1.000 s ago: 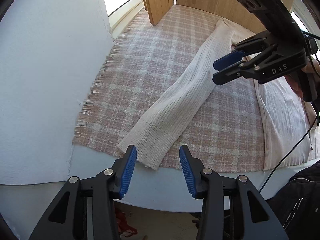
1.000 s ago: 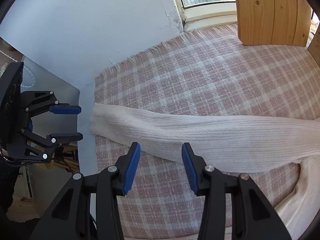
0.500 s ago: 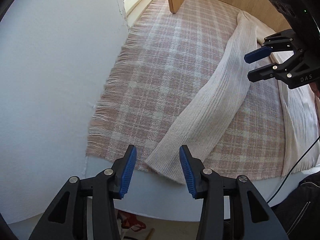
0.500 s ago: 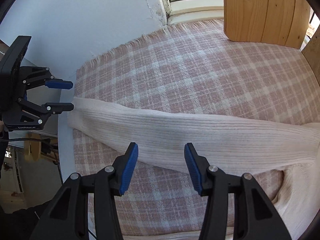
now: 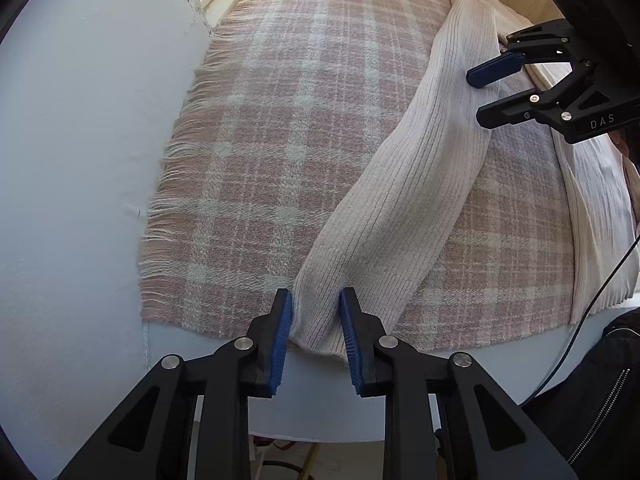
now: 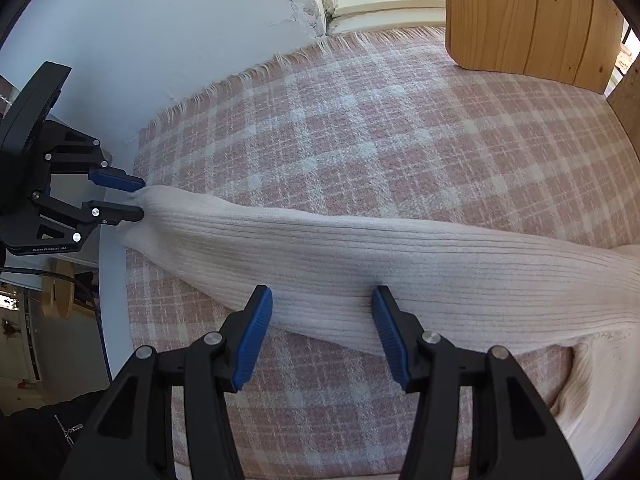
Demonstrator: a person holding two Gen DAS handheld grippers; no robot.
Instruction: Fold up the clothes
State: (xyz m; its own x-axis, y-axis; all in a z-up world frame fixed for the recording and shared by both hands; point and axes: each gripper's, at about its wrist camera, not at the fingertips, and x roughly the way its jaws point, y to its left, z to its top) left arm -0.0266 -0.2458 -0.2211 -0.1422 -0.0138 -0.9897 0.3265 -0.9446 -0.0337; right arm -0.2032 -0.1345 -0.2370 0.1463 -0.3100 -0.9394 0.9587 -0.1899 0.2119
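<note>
The left gripper [image 5: 316, 330] pinches the cream sleeve's cuff [image 5: 320, 334] at six o'clock — seemingly gripped — while the right gripper [image 6: 322, 330] straddles the sleeve, spread wide.

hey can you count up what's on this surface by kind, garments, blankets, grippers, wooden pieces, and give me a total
Cream ribbed sweater: 1
Pink plaid blanket with fringe: 1
Grippers: 2, the left gripper closing around the sleeve cuff, the right gripper open over the sleeve's middle
Wooden panels: 2, one standing on the blanket, another at the right edge
Total: 6
</note>
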